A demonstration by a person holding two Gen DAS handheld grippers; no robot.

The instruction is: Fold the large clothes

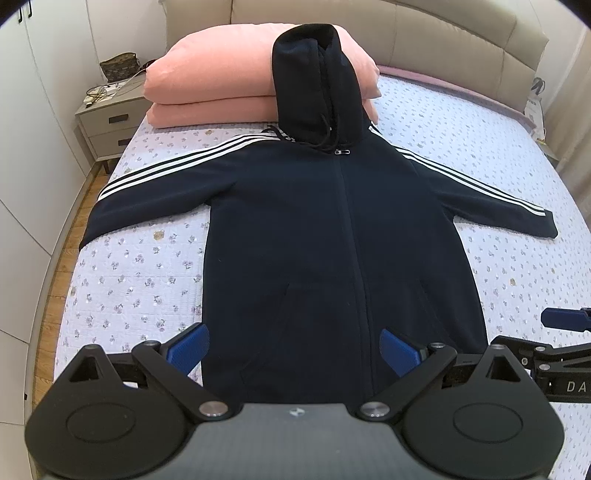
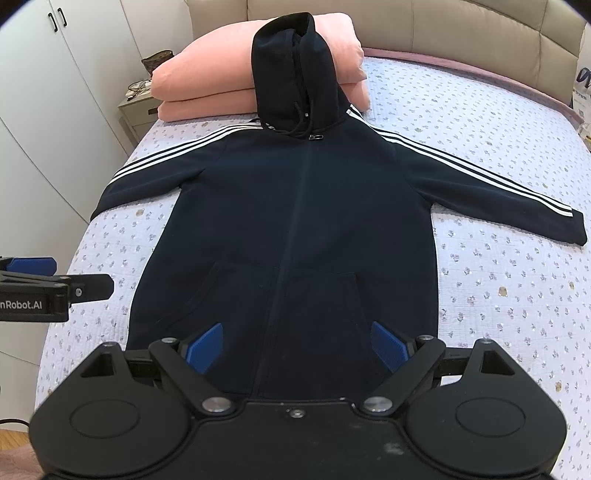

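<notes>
A dark navy zip hoodie (image 1: 332,229) (image 2: 295,221) lies flat, front up, on the bed, both sleeves spread out with white stripes along them. Its hood (image 1: 317,85) (image 2: 295,66) rests up against the pink folded bedding. My left gripper (image 1: 293,347) hovers open above the hem, blue pads wide apart and holding nothing. In the right wrist view, my right gripper (image 2: 295,345) also stands open over the hem, nothing between its fingers. Each gripper shows at the edge of the other's view: the right one (image 1: 561,332) and the left one (image 2: 51,284).
Pink folded bedding (image 1: 221,88) (image 2: 207,88) sits at the head of the bed by a beige headboard (image 1: 443,33). The floral sheet (image 1: 140,273) (image 2: 498,280) is bare on both sides of the hoodie. A nightstand (image 1: 107,122) and white wardrobe (image 2: 55,92) stand left.
</notes>
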